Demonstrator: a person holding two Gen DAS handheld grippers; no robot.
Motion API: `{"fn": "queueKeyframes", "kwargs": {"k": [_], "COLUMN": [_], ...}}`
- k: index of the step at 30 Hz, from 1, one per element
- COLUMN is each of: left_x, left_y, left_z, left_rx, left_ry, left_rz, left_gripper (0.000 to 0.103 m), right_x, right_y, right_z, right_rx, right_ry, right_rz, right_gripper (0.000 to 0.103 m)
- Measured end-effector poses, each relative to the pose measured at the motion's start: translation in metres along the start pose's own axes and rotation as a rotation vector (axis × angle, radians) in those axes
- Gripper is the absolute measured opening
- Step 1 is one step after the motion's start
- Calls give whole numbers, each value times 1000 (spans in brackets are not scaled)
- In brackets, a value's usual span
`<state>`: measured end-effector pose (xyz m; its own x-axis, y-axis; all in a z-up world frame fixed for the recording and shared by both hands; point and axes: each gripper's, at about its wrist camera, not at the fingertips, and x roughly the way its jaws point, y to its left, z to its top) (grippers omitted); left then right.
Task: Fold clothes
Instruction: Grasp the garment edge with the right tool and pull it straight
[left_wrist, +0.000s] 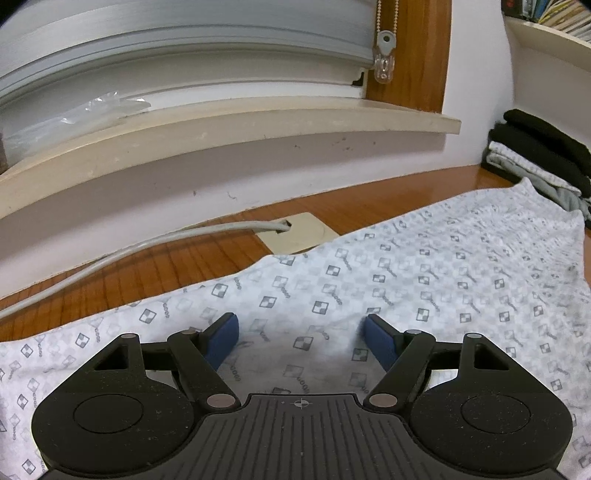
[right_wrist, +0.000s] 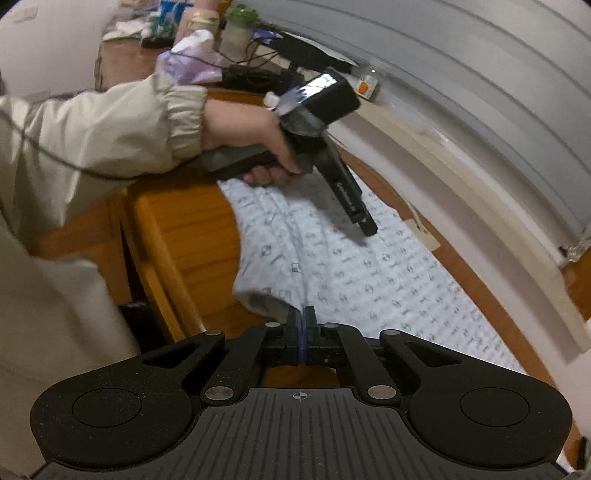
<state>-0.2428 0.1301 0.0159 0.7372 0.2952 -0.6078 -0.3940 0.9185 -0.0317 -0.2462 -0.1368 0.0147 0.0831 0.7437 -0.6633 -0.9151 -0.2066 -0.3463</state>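
Right wrist view: right tool (right_wrist: 302, 325) is pinched together on the near hem of the patterned garment (right_wrist: 369, 273), lifting it off the table (right_wrist: 184, 221) edge, likely to carry a fold. Left tool (left_wrist: 301, 341), fingers apart and holding nothing, hovers low over the cloth, probably to pin or take a second hold. Garment lies spread lengthwise along the table's window-side edge; folded stack (left_wrist: 535, 155) sits at the far right corner.

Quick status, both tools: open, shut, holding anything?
Left tool: open, holding nothing, over the shirt.
Right tool: shut on the shirt's edge.
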Motion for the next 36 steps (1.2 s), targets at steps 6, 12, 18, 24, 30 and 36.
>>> {"fn": "queueKeyframes", "kwargs": {"k": [6, 12, 18, 24, 30, 36], "left_x": [1, 1, -8, -51, -110, -132], "left_y": [0, -4, -10, -56, -135, -190], "left_z": [0, -1, -2, -15, -49, -84], "left_rx": [4, 23, 58, 132, 323, 471], "left_ry": [2, 7, -51, -116, -176, -152], "left_rz": [0, 16, 74, 42, -22, -62], "left_gripper": [80, 81, 81, 29, 21, 51], "right_x": [2, -5, 5, 13, 11, 6], "right_y": [-2, -25, -55, -74, -68, -69], "right_z": [-14, -47, -82, -101, -109, -113], "right_rx": [61, 119, 161, 208, 218, 255], "right_ry": [10, 50, 86, 97, 107, 91], "right_rz": [82, -63, -184, -236, -273, -285], "right_gripper": [2, 5, 11, 16, 21, 23]}}
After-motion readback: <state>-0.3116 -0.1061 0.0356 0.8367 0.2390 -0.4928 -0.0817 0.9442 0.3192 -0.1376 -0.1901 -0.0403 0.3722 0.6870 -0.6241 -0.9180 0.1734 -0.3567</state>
